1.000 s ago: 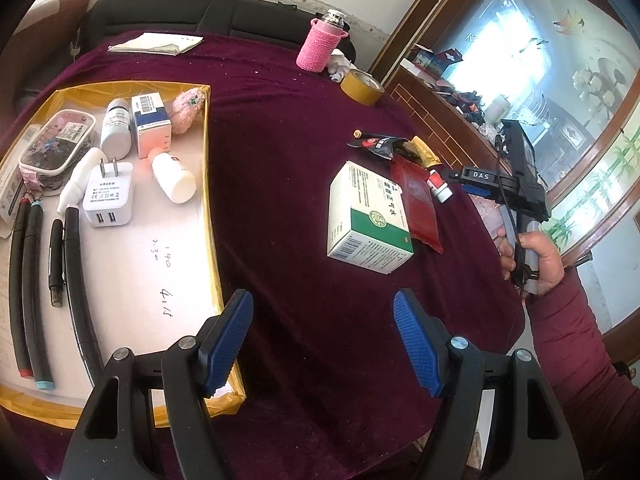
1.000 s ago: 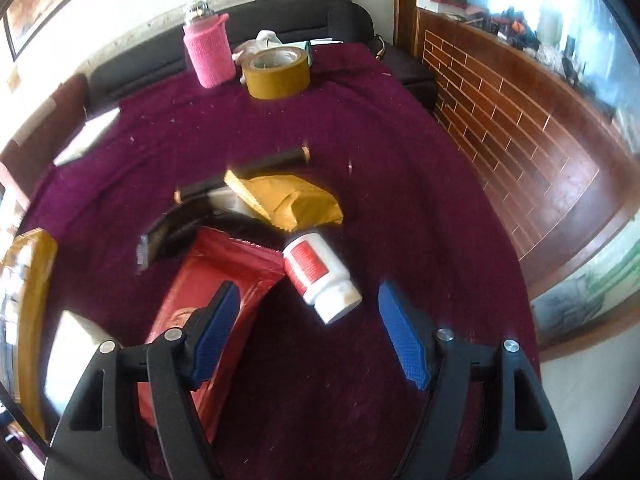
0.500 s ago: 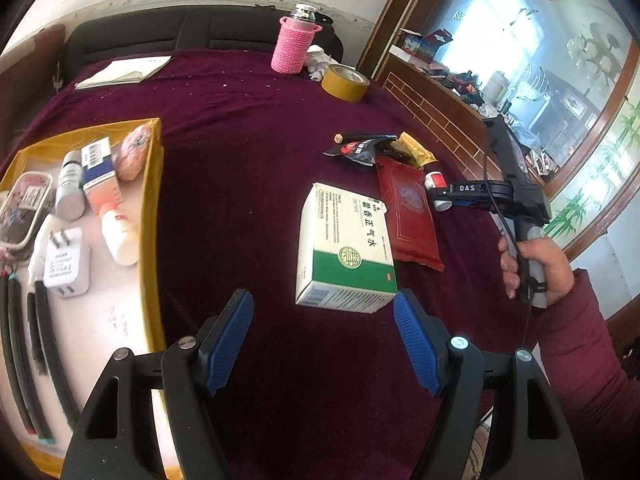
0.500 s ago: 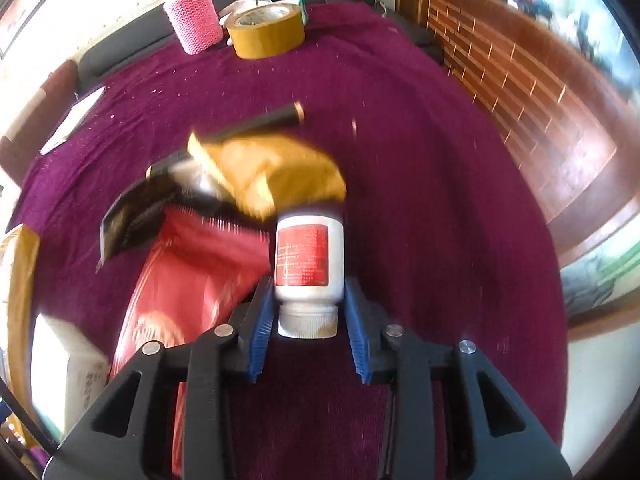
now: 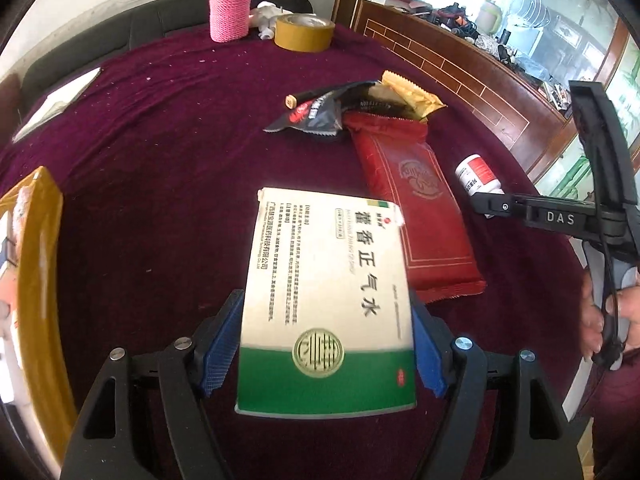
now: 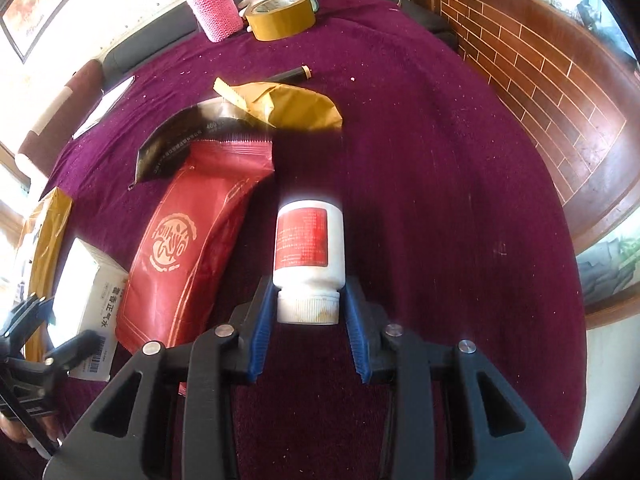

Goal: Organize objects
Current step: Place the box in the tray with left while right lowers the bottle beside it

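Note:
A white and green medicine box lies flat on the purple cloth. My left gripper straddles its near end, jaws opening slightly, the blue pads close beside the box's long sides without squeezing it. To the right, my right gripper is shut on the ribbed cap of a white bottle with a red label. The bottle points away from that gripper, beside a red pouch. In the right wrist view the box shows at the lower left.
The red pouch lies right of the box, with a black pouch, a yellow pouch and a dark pen behind it. A gold-rimmed tray sits at the left. A pink-sleeved flask and a tape roll stand at the back.
My left gripper swung right from the tray and came forward until the box sat between its jaws. My right gripper closed on the bottle's cap.

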Motion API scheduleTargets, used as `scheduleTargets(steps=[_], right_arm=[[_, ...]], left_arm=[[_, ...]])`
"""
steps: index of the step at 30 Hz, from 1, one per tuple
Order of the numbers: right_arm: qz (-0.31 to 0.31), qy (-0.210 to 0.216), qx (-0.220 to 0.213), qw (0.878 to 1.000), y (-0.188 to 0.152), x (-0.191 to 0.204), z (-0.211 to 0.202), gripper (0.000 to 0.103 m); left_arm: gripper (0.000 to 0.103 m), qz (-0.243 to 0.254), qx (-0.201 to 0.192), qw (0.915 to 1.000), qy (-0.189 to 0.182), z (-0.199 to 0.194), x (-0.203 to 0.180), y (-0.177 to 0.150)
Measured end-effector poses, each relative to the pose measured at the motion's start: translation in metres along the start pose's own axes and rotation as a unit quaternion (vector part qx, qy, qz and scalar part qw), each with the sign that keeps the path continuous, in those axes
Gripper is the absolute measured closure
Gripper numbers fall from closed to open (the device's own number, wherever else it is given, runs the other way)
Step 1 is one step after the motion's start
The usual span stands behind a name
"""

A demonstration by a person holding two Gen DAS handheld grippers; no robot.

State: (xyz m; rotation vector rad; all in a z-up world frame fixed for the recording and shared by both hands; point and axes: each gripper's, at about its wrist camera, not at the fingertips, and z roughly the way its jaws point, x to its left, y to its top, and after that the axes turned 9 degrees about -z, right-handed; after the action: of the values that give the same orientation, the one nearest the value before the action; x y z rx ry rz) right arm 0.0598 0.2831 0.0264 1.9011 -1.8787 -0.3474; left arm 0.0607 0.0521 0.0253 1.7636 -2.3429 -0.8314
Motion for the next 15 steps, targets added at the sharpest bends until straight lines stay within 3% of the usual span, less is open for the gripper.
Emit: scheduleTargets(steps=[4, 6, 15], right_arm=[[-0.008, -0.015, -0.004, 1.000, 0.002, 0.005, 0.001, 0.071], [0.000, -0.016, -0.008, 1.000, 0.001, 0.004, 0.001, 0.072], [0.040, 0.042, -0.027, 0.998, -0.003, 0.001, -0.020, 0.072]], left_arm=[[0.035, 0.006, -0.014, 0.9997, 0.016, 0.006, -0.004, 0.000], [0.036, -0.004, -0.022, 0.9997, 0.001, -0.001, -0.001, -0.002], [0.036, -0.080, -0.102, 0.9903, -0.049, -0.090, 0.044, -0.016]])
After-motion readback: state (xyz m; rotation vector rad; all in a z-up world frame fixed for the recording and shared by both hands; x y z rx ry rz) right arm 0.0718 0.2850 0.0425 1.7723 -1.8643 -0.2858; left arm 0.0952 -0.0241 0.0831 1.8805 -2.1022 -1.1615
